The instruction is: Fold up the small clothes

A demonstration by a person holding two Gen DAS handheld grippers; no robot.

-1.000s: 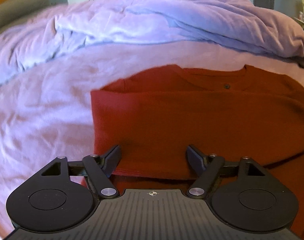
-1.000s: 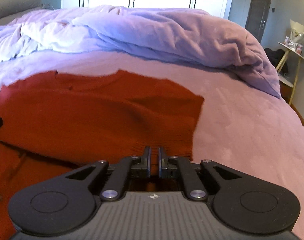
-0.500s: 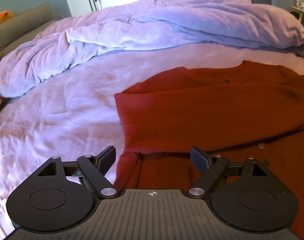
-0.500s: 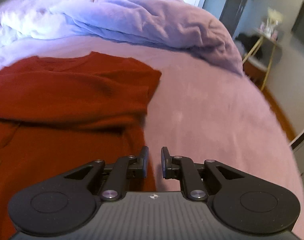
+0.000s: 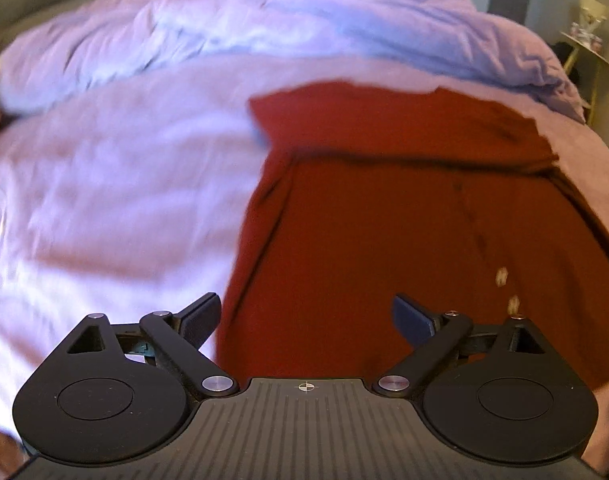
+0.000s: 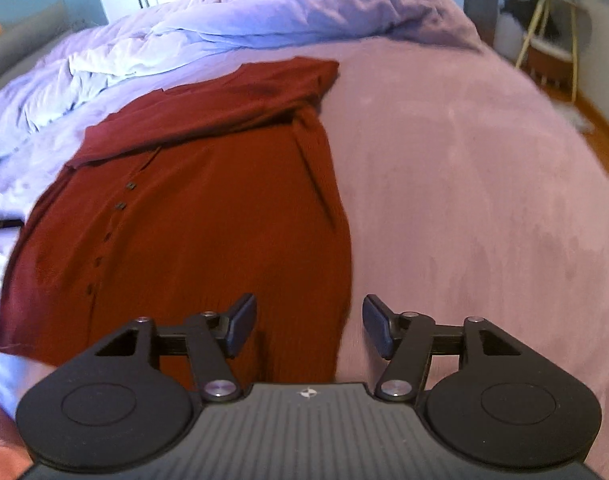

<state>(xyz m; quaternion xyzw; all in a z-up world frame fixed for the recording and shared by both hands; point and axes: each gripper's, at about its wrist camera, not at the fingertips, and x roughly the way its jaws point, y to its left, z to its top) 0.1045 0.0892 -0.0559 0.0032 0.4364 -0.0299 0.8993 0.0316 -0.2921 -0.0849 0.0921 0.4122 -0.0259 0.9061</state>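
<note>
- Cardigan (image 6: 208, 216), dark red and buttoned, lies flat on the pink bed cover (image 6: 484, 184); its long axis runs from the near hem away toward the far collar, where the sleeves are already folded across the chest.
- Right gripper (image 6: 309, 328) hangs over the near right side edge of the cardigan; its jaws have just been opening, and nothing is clamped between them.
- Left gripper (image 5: 306, 318) hangs over the near left side edge, jaws spread wide after opening further, empty too.
- Each hand is nearest its own hem corner, so I judge the next fold would carry the hem from near to far.
- Bare cover lies left and right of the cardigan, giving free room.
- Farthest off, the bunched lilac duvet (image 5: 304, 28) sits beyond the collar, close behind it.
</note>
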